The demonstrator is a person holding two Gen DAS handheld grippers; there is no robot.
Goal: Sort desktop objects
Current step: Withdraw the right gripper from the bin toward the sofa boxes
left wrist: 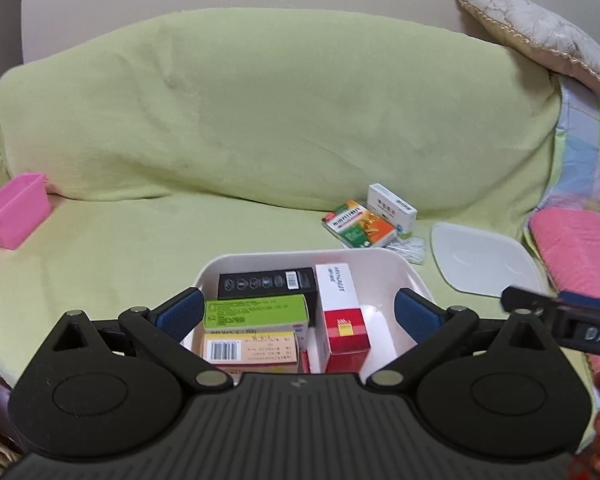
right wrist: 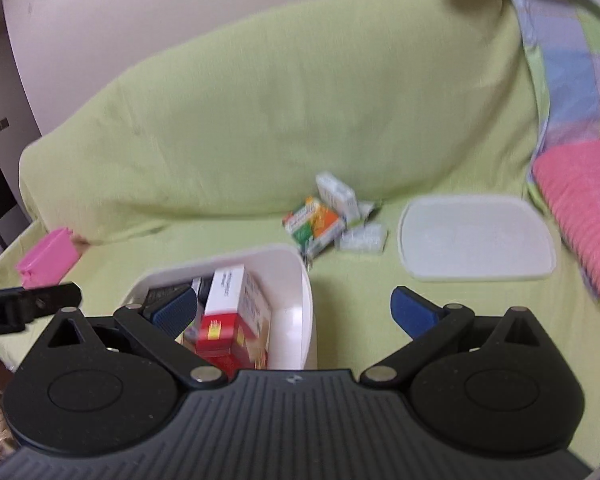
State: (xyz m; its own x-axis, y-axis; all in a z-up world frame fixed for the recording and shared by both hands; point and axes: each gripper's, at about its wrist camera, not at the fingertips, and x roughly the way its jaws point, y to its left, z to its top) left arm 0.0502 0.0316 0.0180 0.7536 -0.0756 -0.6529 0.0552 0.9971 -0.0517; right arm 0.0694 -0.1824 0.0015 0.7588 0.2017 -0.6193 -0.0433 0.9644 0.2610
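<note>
While five boxes sit packed in white bin (left wrist: 410,270) between left tool (left wrist: 298,314) fingers, sorting looks partly done: two boxes (left wrist: 370,220) plus small clear packet (right wrist: 362,239) lie on sofa ahead-right of bin. One lid (left wrist: 484,258) beside them, off bin. One pink container (left wrist: 14,210) far left. Right tool (right wrist: 294,314) and left tool both wide, empty.
</note>
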